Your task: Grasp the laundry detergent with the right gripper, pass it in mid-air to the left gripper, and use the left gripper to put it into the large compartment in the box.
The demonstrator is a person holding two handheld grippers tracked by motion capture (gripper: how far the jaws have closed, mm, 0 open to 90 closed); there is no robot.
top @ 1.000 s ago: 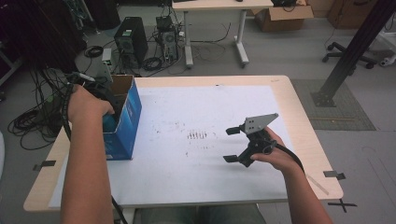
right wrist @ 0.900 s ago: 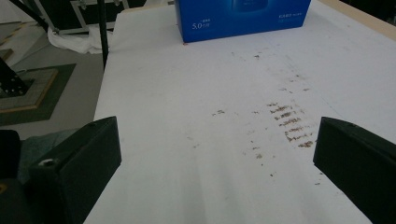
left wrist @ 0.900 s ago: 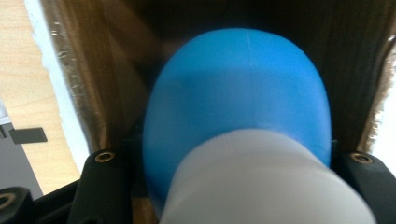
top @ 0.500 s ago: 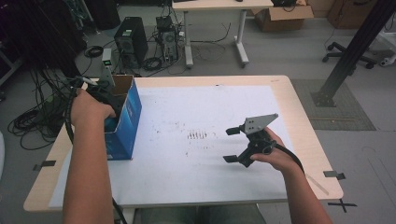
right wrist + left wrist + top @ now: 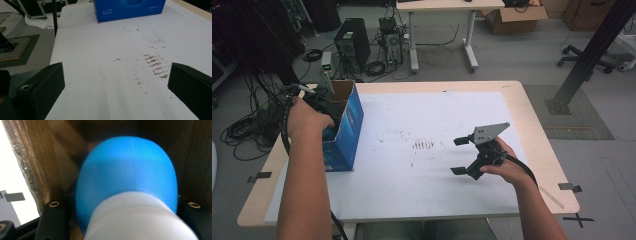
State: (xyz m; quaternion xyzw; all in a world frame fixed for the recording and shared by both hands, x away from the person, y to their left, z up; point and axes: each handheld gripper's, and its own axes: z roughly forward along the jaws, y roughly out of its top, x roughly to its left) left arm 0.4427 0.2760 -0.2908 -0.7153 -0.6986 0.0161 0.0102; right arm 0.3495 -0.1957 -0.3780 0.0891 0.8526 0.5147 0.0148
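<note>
Left gripper (image 5: 120, 220) sunk deeper into blue box (image 5: 346, 131), apparently clamping blue-white bottle (image 5: 127, 185), right gripper (image 5: 460, 156) spread.

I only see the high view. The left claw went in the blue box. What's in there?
Observer: A blue and white object, right between the left claw's jaws.
Operator: Is it grabbed?
Observer: It fills the gap jaw to jaw, but I can't tell whether they're squeezing it.
Operator: And the other claw?
Observer: The right claw is wide open over the white table, nothing between its jaws. Brown smudges lie ahead of it.
</note>
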